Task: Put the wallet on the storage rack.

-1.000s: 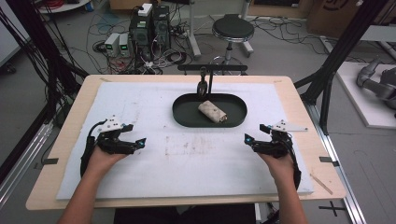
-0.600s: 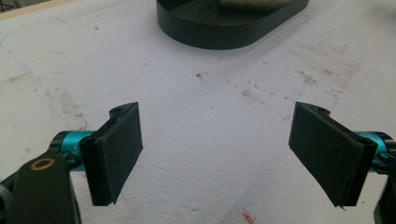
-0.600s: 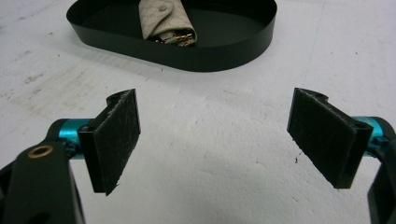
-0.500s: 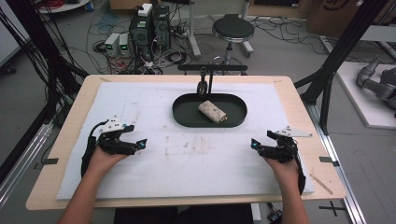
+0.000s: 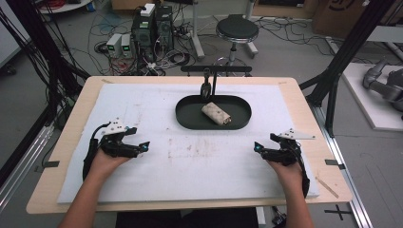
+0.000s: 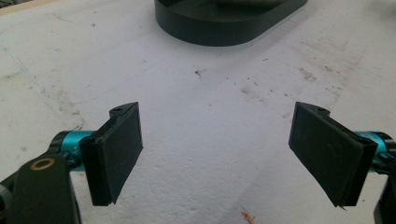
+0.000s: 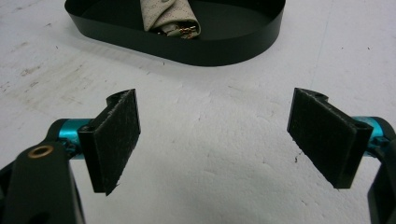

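Resting on the white foam mat short of the black oval tray [image 5: 187,116], the left gripper [image 5: 144,147] and right gripper [image 5: 257,146] gape empty; inside the tray lies a rolled beige cloth pouch [image 5: 216,113], likely soft and light, best pinched mid-roll.

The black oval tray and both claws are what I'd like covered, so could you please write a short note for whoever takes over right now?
Left claw: open, holding nothing, resting on the white mat.
Right claw: open, holding nothing, also on the mat.
Black oval tray: far centre of the mat, with a rolled patterned cloth lying inside.
Done: nothing evident.
Left: probably handling the cloth; neither claw touches it yet.
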The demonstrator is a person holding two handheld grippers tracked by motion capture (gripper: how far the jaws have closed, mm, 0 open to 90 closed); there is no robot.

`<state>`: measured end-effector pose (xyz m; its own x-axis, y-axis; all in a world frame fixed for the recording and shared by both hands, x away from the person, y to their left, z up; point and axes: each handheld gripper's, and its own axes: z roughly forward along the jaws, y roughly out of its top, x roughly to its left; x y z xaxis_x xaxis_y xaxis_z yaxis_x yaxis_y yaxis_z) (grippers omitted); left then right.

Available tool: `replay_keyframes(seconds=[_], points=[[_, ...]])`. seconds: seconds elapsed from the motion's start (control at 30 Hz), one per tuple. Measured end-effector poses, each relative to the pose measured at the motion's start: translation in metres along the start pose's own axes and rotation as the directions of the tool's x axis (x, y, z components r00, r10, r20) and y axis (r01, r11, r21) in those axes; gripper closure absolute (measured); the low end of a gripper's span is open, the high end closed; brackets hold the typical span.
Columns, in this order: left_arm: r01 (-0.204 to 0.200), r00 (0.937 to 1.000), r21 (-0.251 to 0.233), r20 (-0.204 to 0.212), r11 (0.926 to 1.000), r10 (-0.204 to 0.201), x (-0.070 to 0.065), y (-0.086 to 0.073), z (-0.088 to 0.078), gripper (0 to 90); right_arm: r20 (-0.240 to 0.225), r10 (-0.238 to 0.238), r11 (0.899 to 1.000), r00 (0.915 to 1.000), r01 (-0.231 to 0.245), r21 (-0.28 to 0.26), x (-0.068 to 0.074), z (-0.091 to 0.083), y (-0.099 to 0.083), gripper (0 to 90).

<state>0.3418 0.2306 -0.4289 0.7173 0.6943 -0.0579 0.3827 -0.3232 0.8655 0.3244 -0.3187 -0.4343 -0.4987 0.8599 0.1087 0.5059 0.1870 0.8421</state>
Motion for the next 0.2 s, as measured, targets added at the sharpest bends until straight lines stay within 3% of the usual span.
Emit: replay_keyframes(seconds=[0.2], points=[[0.011,0.9999,-0.002,-0.004,0.9999,-0.011,0.0002,-0.0002,0.0001,17.4,0.0,-0.004,1.0,1.0,0.004,0.013,0.0004,0.0017,0.0001,17.7]])
